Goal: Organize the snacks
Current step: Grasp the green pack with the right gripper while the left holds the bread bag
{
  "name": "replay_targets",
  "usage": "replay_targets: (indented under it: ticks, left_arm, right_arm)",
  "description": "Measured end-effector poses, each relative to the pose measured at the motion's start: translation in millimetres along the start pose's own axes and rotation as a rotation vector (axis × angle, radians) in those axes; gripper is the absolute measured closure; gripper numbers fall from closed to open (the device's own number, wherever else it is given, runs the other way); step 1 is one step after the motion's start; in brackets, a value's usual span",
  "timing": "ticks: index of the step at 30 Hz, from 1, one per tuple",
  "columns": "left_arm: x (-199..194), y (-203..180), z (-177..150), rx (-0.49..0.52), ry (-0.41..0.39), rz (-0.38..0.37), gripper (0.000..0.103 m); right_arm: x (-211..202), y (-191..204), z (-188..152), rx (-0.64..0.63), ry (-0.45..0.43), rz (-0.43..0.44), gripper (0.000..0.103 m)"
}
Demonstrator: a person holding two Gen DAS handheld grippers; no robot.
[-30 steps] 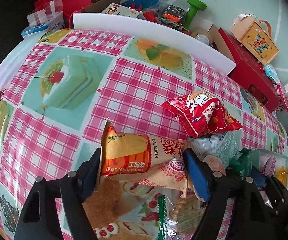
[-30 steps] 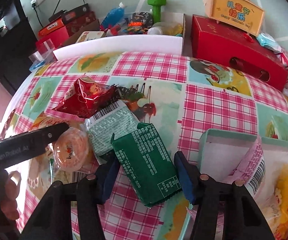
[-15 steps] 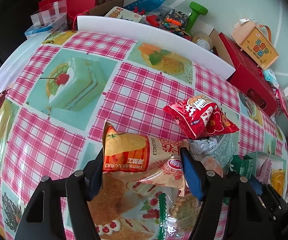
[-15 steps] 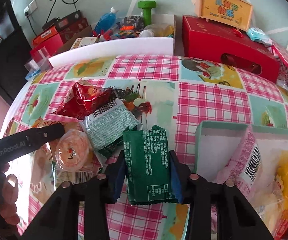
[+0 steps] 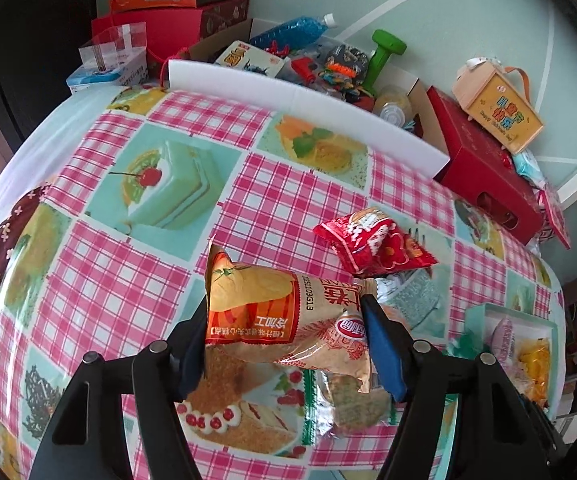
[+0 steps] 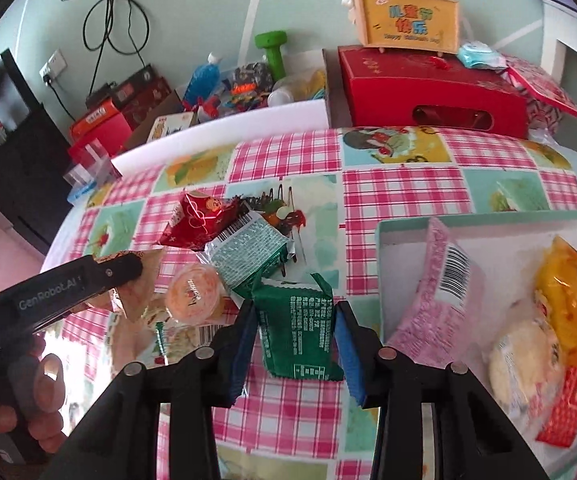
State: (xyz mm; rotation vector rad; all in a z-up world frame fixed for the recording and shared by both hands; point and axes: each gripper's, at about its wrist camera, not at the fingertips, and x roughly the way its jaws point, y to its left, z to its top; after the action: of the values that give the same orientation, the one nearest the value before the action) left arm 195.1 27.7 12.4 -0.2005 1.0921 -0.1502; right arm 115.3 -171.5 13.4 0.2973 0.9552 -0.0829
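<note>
My left gripper (image 5: 284, 332) is shut on an orange-and-tan cake packet (image 5: 284, 316) and holds it above the checked tablecloth. My right gripper (image 6: 295, 338) is shut on a green snack packet (image 6: 296, 330), lifted just left of the mint-rimmed white box (image 6: 384, 236). The box holds a pink packet (image 6: 436, 296), a yellow packet (image 6: 568, 296), a pale round snack (image 6: 524, 364) and a red-and-white packet (image 6: 576, 396). On the table lie a red packet (image 6: 196, 220), a pale green foil packet (image 6: 248, 256) and an orange jelly cup (image 6: 194, 294). The left gripper shows in the right wrist view (image 6: 120, 270).
A white foam board (image 5: 300, 100) edges the table's far side. Behind it are a cluttered cardboard box with a green dumbbell (image 5: 382, 54) and blue bottle (image 5: 292, 30). A long red box (image 6: 432, 92) with an orange toy case (image 6: 406, 20) stands at the back right.
My right gripper closed on the green packet and lifted it toward the box. My left gripper raised the cake packet higher off the table.
</note>
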Motion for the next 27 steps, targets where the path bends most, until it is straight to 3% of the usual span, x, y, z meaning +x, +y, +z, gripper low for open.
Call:
replay_targets:
  ticks: [9,17,19,22,27]
  left_arm:
    - [-18,-10,0,-0.014,-0.037,0.008,0.032]
    - [-5,-5,-6,-0.069,0.020,-0.003,0.032]
    - [-4,-3,-6,-0.074,0.019,-0.001,0.032]
    - [-3,-2,-5,-0.081,0.021,-0.009,0.032]
    - [-2,2,-4,-0.090,0.025,-0.020,0.032]
  right_arm:
    - [-7,-14,-5,0.042,0.004,0.027,0.069]
    - [-1,-27,-9,0.068,0.029,0.054,0.067]
    - [1,-28,-10,0.066,0.033,0.058,0.062]
    - [3,-28,-12,0.054,0.042,0.027,0.045]
    - [5,-22,-12,0.040,0.043,0.018,0.045]
